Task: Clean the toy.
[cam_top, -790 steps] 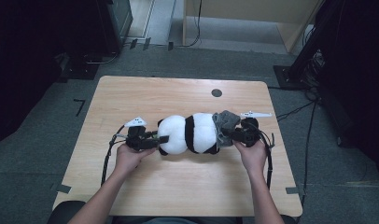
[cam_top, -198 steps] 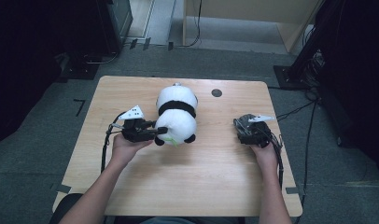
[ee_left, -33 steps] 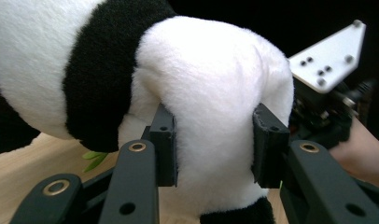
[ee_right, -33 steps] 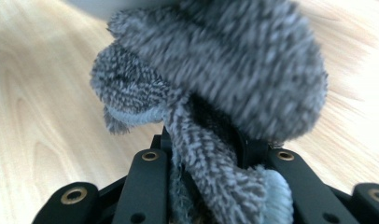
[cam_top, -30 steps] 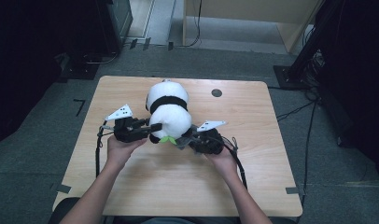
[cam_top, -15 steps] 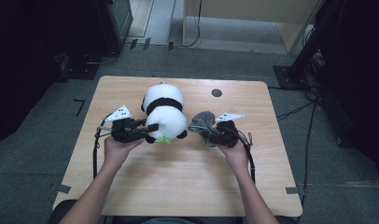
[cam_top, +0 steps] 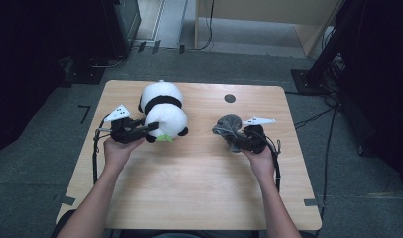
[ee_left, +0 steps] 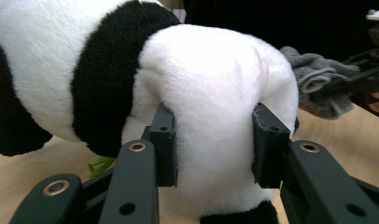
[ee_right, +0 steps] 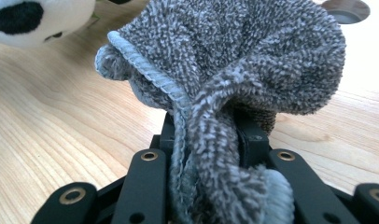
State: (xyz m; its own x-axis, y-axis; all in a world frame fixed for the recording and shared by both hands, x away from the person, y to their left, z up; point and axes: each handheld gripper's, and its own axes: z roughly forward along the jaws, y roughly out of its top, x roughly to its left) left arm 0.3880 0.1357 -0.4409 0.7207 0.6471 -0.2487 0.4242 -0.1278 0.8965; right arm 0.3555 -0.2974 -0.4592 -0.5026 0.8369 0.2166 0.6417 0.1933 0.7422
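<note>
Table (cam_top: pixel 189 188): light wood, dark floor around.
Left gripper (cam_top: pixel 140 132): clamped on panda plush (cam_top: pixel 162 111).
Right gripper (cam_top: pixel 239 140): pinching grey cloth (cam_top: pixel 228 125).
Progress: cloth off panda, probably near done; set-down left.

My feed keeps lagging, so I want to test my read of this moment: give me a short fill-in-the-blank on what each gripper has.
1. The left gripper has its jaws pressed into the white ____ of the panda toy.
2. The right gripper is shut on a grey ____.
3. The panda toy rests on the wooden ____.
4. A round ____ in the table lies beyond the right gripper.

Missing words: plush; cloth; table; hole
</note>
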